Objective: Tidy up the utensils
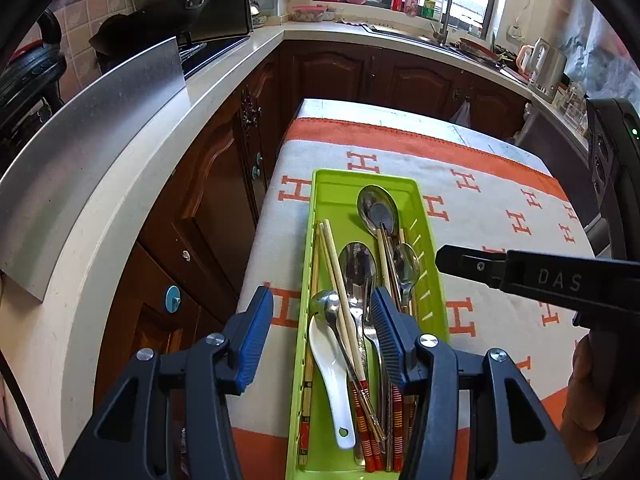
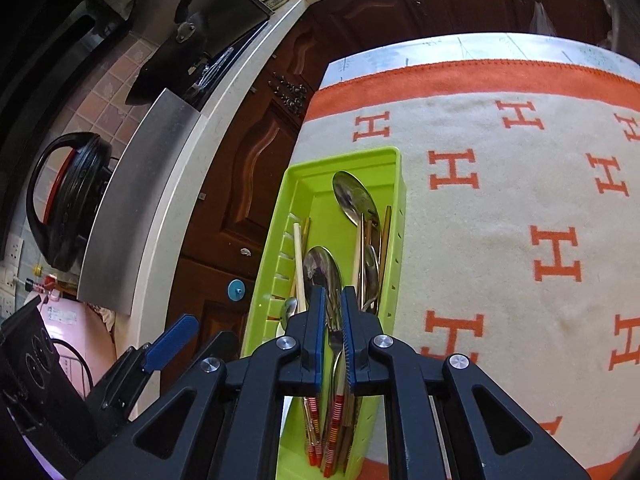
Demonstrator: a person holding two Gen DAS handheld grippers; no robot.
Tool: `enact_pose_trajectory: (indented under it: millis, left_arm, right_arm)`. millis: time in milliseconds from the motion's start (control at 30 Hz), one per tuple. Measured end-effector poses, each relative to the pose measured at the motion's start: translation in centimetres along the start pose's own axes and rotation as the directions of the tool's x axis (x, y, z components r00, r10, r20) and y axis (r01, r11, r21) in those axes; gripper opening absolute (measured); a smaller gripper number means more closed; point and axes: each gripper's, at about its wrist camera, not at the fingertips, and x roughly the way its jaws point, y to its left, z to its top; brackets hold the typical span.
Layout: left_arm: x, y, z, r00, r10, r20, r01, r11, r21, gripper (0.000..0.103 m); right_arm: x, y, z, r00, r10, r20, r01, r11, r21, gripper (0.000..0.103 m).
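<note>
Green plastic tray (image 1: 320,184), long and slotted, on the cloth-covered surface (image 1: 500,216), directly below both sets of fingers. Contents: steel spoons (image 1: 378,208), wooden chopsticks (image 1: 334,256) with red-striped ends, white ceramic spoon (image 1: 330,364), fork (image 2: 334,338). Left gripper (image 1: 322,312): fingers apart over the tray, nothing between the pads, spoons and chopsticks just beneath. Right gripper (image 2: 333,308): fingers nearly together above the fork, empty as far as can be seen. Step, by judgement: an item just placed; tray near full. Next move likely calls for lifting clear and checking the surface for stray utensils.
</note>
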Motion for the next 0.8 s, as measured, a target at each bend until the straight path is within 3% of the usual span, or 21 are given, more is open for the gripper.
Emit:
enact_pose_trajectory:
  millis: [300,800]
  left_arm:
    - [-1.9,-1.2,-0.3,1.000,-0.025,0.019,0.024,1.000,0.012,0.065]
    - [-3.5,-5.5,-2.7,0.999,-0.037,0.002,0.037,0.997,0.061,0.102]
  right_arm:
    - [-4.2,-0.5,-2.6,0.994,-0.100,0.047,0.105,0.987,-0.118,0.009]
    - [-11.7,-6.6,-7.7,0.947,-0.264,0.181,0.287,0.950,-0.121,0.050]
